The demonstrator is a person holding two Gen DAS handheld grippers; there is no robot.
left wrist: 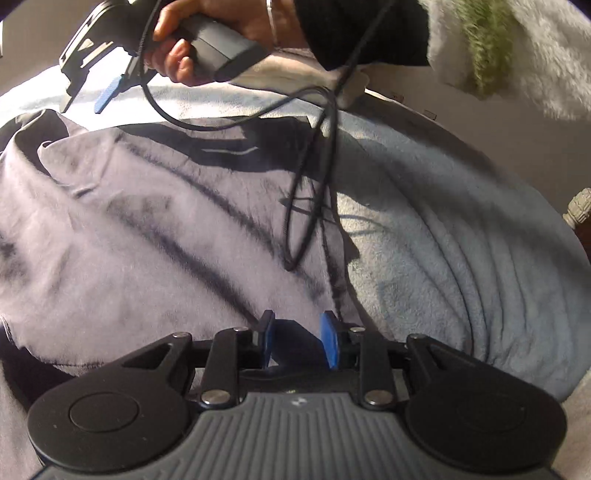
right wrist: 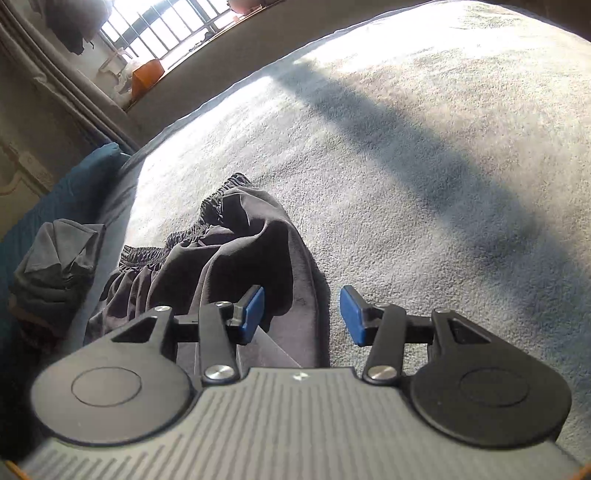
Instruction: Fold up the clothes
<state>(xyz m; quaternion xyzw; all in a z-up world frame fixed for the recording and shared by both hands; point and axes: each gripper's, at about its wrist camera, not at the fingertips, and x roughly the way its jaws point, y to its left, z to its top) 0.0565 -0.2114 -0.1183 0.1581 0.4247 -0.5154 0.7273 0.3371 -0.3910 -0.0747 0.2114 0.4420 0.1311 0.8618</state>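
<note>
A grey garment (left wrist: 147, 221) lies spread and wrinkled over a pale blue fleece blanket (left wrist: 461, 240). My left gripper (left wrist: 299, 341) hovers low over its near right edge, blue pads a little apart with no cloth pinched between them. At the garment's far end a hand (left wrist: 177, 62) holds my right gripper (left wrist: 86, 101) in the air. In the right wrist view the right gripper (right wrist: 303, 314) is open and empty. The garment's bunched part (right wrist: 229, 251), with its elastic waistband (right wrist: 218, 199), lies just past the left pad (right wrist: 253, 314).
A black cable (left wrist: 314, 184) loops down from the right hand over the garment. A folded dark cloth pile (right wrist: 55, 258) rests on teal bedding (right wrist: 74, 184) at the left. The blanket (right wrist: 406, 147) stretches far and right, and a window (right wrist: 166, 26) and an orange box (right wrist: 147, 75) lie beyond.
</note>
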